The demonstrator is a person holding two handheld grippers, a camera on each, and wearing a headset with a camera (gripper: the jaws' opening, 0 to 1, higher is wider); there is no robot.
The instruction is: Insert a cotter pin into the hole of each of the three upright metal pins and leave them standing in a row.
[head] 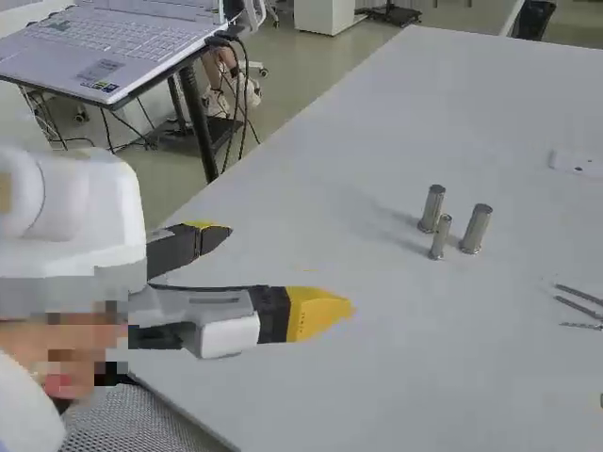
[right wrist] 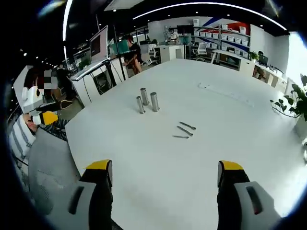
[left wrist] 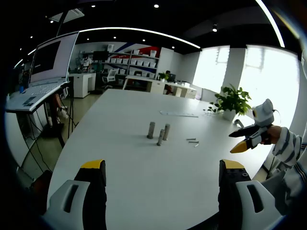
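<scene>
Fingertips of the left gripper (left wrist: pixel 161 168) and the right gripper (right wrist: pixel 164 168) are standing wide apart, gripping nothing, both hovering over the edge of a broad white table (head: pixel 377 377). Three upright metal pins (head: pixel 440 235) are clustering close together near its middle. Three thin cotter pins (right wrist: pixel 183 130) are lying flat nearby, apart from them. Work is seemingly only beginning: one gripper is needing a fine pinch on a single cotter pin, the other steadying a metal pin.
</scene>
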